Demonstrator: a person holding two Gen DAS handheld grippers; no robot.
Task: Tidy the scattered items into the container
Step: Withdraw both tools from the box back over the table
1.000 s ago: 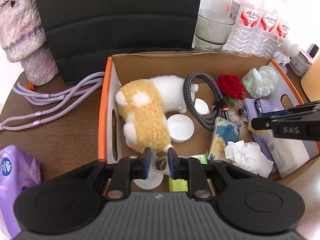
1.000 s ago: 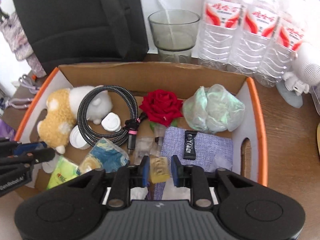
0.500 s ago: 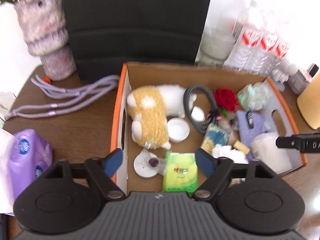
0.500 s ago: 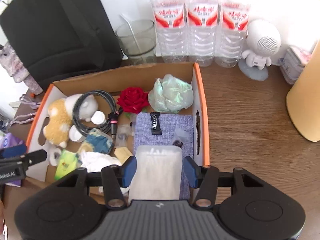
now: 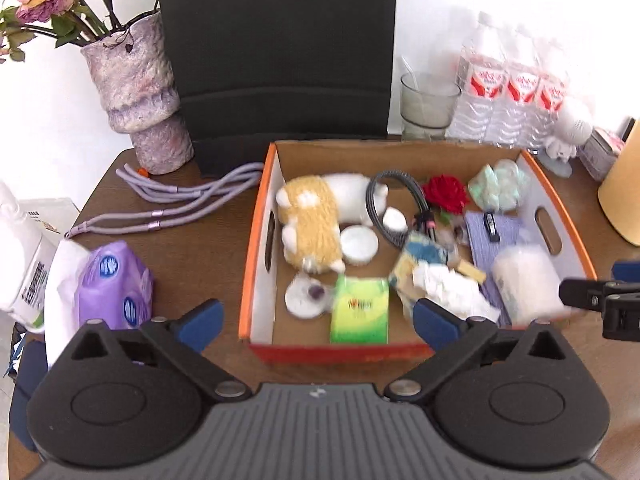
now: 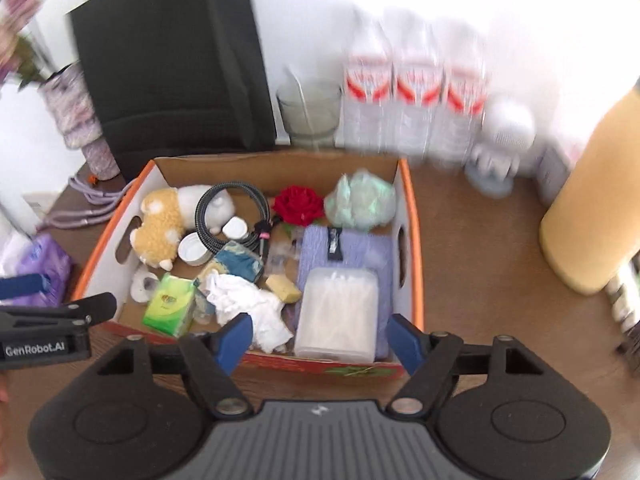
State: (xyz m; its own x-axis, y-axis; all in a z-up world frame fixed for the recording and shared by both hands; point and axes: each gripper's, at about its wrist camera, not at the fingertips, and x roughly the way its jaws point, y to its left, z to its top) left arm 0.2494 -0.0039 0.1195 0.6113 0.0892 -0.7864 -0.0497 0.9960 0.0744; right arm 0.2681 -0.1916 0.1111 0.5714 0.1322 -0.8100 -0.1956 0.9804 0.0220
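In the cardboard box [image 5: 262,240] on the brown table [image 5: 192,256] we already count most items: plush toy [image 5: 312,220], coiled cable [image 5: 390,196], red rose [image 5: 446,192], green tissue pack [image 5: 360,310], crumpled paper [image 6: 248,304], swab case [image 6: 338,316]. Our left gripper [image 5: 316,322] hangs before the near wall, jaws opening wide, nothing between them; right gripper [image 6: 320,338] likewise, opening and empty. Left outside, we judge: the purple tissue pack [image 5: 114,286] and lilac cord [image 5: 180,204] beside the box. Bottles [image 5: 516,92] and vase [image 5: 136,96] look like fixtures, so we reckon it nearly done.
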